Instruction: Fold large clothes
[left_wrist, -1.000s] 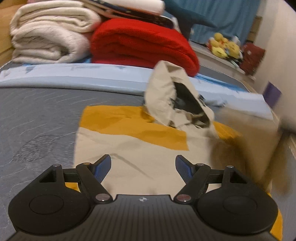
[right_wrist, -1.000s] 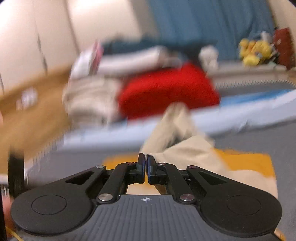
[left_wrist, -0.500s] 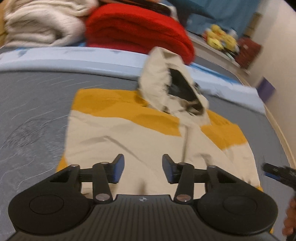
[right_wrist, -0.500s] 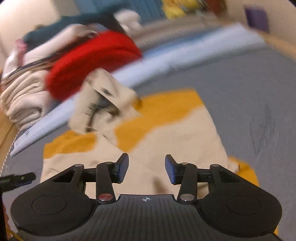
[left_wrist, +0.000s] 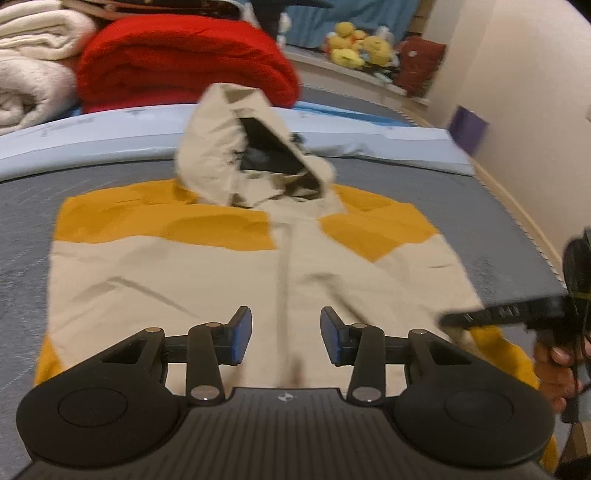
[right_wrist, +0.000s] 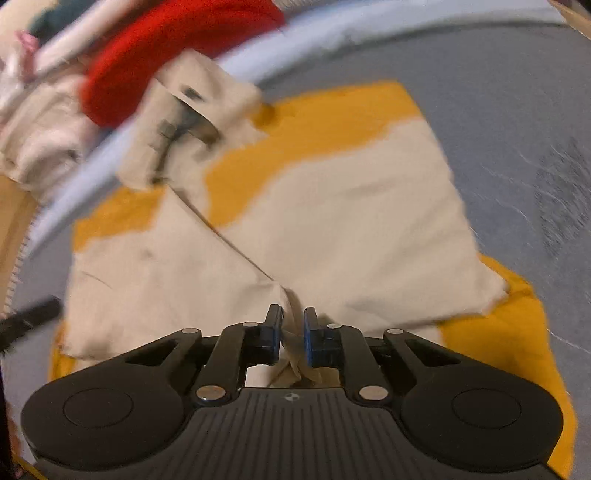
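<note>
Right claw, empty and apart a moment ago, is closing on a pinch of jacket hem at centre. Left claw has narrowed, closing slightly, nothing gripped, hem below it. Jacket flat on bed, hood ahead. Fold starting.

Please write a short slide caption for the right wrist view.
Right gripper jaws closing on the bottom hem of a cream-and-yellow hooded jacket.
</note>
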